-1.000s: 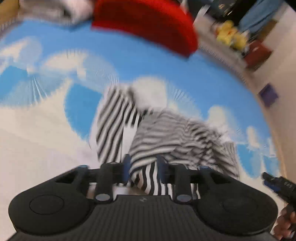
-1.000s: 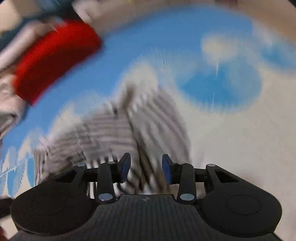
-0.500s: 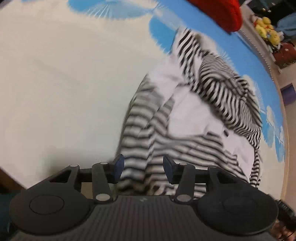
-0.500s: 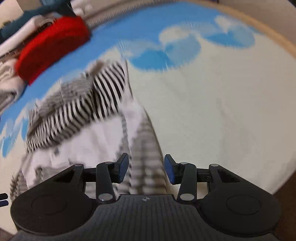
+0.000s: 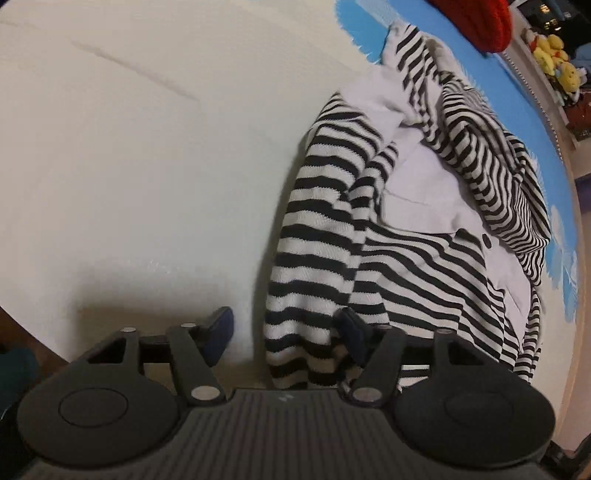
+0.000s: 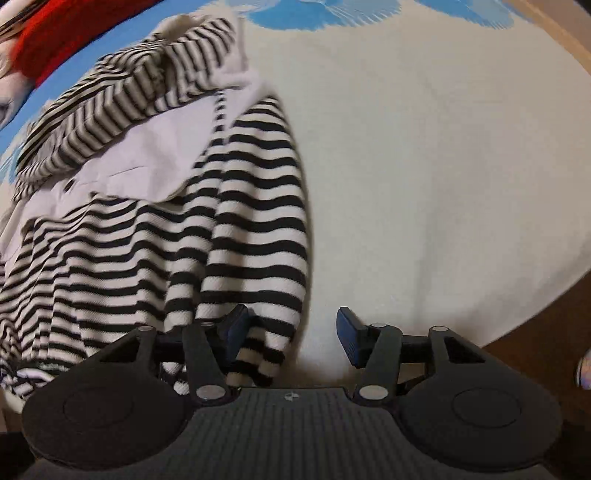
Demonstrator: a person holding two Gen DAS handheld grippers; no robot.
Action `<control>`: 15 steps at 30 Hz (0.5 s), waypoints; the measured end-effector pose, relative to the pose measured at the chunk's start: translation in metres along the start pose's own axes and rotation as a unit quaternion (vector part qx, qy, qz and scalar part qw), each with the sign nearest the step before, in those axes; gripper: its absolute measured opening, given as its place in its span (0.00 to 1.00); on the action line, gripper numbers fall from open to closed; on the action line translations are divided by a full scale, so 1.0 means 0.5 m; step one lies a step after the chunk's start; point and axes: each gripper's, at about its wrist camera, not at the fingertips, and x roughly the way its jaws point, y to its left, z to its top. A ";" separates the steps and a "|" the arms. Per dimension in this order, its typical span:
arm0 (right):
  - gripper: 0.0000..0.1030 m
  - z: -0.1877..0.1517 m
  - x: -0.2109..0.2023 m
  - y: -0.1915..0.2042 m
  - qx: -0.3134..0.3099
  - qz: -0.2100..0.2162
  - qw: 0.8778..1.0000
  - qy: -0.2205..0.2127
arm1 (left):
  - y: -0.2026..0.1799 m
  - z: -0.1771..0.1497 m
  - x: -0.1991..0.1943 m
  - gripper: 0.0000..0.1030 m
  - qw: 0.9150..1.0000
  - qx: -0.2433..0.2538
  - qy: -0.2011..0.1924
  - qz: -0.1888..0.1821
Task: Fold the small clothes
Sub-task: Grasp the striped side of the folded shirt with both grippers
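Note:
A black-and-white striped garment with white panels [image 5: 399,221] lies crumpled on the cream and blue cloth; it also shows in the right wrist view [image 6: 155,206]. My left gripper [image 5: 286,332] is open, and a striped sleeve end lies between its fingers near the right pad. My right gripper [image 6: 291,332] is open, and a striped sleeve cuff [image 6: 266,354] hangs between its fingers by the left pad. Neither gripper is closed on the fabric.
A red cushion [image 5: 476,22] lies at the far end, also seen in the right wrist view [image 6: 66,33]. Yellow plush toys [image 5: 554,59] sit on a shelf beyond. The cloth's near edge drops off to dark floor [image 6: 535,332].
The left gripper let go of the striped fabric and both grippers opened wider. Both pulled back toward the near edge, and the garment now lies spread out and still.

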 end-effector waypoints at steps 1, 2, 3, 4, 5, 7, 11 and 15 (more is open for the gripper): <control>0.02 -0.001 -0.003 -0.001 0.000 0.010 1.000 -0.002 | -0.007 -0.007 0.001 0.28 1.000 0.009 0.004 -0.017; 0.02 -0.003 -0.010 -0.001 0.002 0.014 1.000 -0.009 | -0.014 -0.013 0.003 0.14 0.999 0.017 0.011 -0.031; 0.02 -0.002 -0.021 -0.001 0.003 0.017 1.000 -0.020 | -0.028 -0.020 -0.003 0.09 0.998 0.040 0.010 -0.038; 0.02 0.005 -0.035 -0.002 0.005 0.022 0.999 -0.034 | -0.043 -0.024 -0.015 0.09 0.997 0.066 -0.003 -0.032; 0.01 0.010 -0.047 -0.004 0.011 0.030 0.999 -0.044 | -0.053 -0.026 -0.028 0.09 0.996 0.082 -0.018 -0.028; 0.01 0.027 -0.091 -0.019 0.038 0.061 0.995 -0.072 | -0.062 -0.030 -0.061 0.08 0.995 0.086 -0.042 -0.042; 0.01 0.048 -0.171 -0.052 0.061 0.098 0.986 -0.120 | -0.077 -0.049 -0.124 0.08 0.989 0.103 -0.081 -0.061; 0.00 0.043 -0.225 -0.089 0.078 0.114 0.981 -0.139 | -0.083 -0.068 -0.171 0.08 0.986 0.114 -0.094 -0.083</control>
